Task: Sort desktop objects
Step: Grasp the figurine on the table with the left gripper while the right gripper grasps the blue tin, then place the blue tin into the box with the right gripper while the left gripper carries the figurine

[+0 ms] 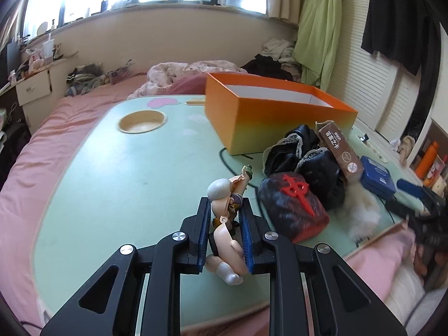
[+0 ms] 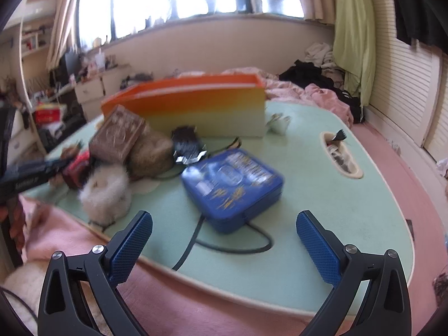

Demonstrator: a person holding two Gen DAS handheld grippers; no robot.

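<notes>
At lower centre of my left view, my left gripper (image 1: 225, 225) is clenched on the figurine (image 1: 224, 224), its long axis along the fingers. Box (image 1: 268, 117) lies up and right. Right gripper (image 2: 224, 240) gapes, holding nothing.
</notes>
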